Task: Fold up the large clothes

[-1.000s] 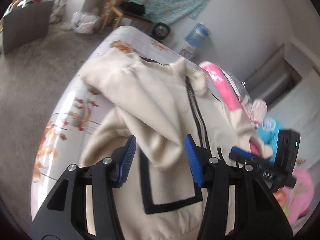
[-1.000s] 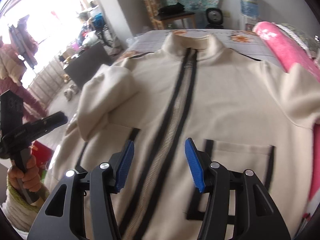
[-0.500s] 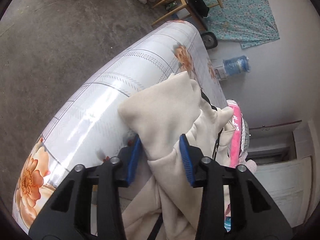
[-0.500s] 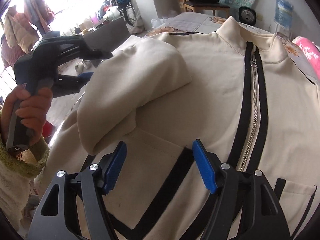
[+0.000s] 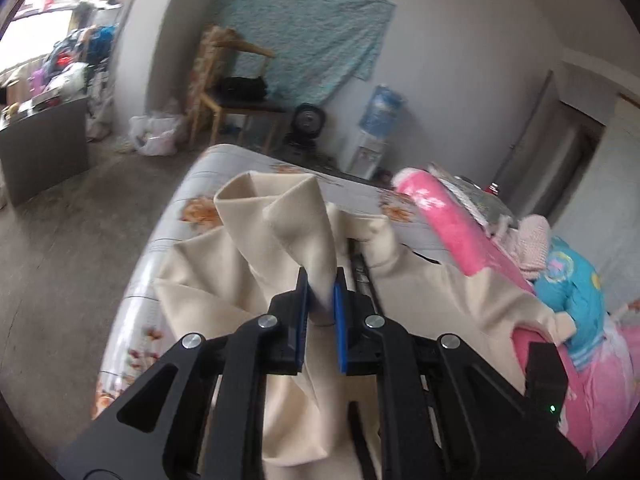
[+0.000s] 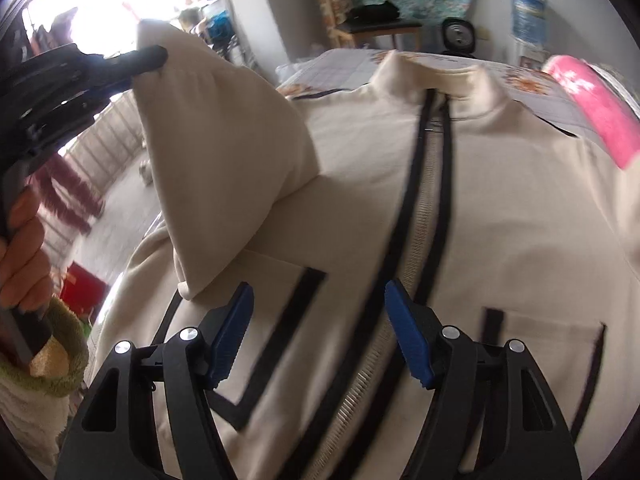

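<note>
Cream sleeve (image 5: 280,216) now lifted, left gripper (image 5: 320,300) closed on it.

Cream zip-front jacket (image 6: 460,208) with black trim, spread flat, sleeve (image 6: 224,152) lifted

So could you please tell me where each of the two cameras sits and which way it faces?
Left wrist: on the left gripper, facing the far wall; jaws, which have just been closing, pinch the sleeve.
Right wrist: on the right gripper, jaws open, above the jacket; the left hand shows.
Shared: jacket, pink blanket, chair.
</note>
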A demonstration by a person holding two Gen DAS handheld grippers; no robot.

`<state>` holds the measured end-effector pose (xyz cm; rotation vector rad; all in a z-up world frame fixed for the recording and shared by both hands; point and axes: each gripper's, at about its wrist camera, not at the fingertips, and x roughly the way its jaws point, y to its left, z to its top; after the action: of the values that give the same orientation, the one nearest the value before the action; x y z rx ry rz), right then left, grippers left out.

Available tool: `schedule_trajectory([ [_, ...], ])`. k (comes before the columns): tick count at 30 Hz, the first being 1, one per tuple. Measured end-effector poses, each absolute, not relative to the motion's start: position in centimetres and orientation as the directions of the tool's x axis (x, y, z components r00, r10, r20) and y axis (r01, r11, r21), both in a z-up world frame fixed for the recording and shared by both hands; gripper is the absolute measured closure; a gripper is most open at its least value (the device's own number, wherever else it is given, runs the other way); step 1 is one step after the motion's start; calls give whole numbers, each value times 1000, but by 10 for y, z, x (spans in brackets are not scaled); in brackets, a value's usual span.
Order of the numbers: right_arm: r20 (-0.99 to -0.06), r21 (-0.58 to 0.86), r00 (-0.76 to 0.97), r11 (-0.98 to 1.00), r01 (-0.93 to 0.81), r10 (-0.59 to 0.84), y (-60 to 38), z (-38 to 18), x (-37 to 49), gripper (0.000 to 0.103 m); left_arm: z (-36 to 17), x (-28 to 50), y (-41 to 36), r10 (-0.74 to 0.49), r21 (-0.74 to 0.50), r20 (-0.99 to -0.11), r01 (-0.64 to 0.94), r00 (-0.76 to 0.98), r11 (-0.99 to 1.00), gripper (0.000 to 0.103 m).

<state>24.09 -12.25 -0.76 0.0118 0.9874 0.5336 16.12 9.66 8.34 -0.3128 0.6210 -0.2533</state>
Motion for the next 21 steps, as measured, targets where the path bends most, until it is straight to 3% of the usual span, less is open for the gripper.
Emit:
schedule_trajectory([
  [5,-784,239,497,920,-310,371,-182,5,220,36,67,145,25,-496,-361,-582,343,644,867,89],
  [9,-808,212,510,954,-214,294,-227,1,204,36,26,129,-2,-551,-396,-661,386,510,833,70],
  [13,-832,237,487,964,-123,267,-263,-6,193,36,14,101,7,-599,-436,-626,412,499,800,58],
  [17,-814,300,495,949,-91,305,-278,1,192,37,6,85,29,-584,-443,-610,380,536,812,57],
  [21,-772,396,500,913,-103,392,-280,6,205,39,-9,82,55,-465,-389,-677,258,571,884,58],
])
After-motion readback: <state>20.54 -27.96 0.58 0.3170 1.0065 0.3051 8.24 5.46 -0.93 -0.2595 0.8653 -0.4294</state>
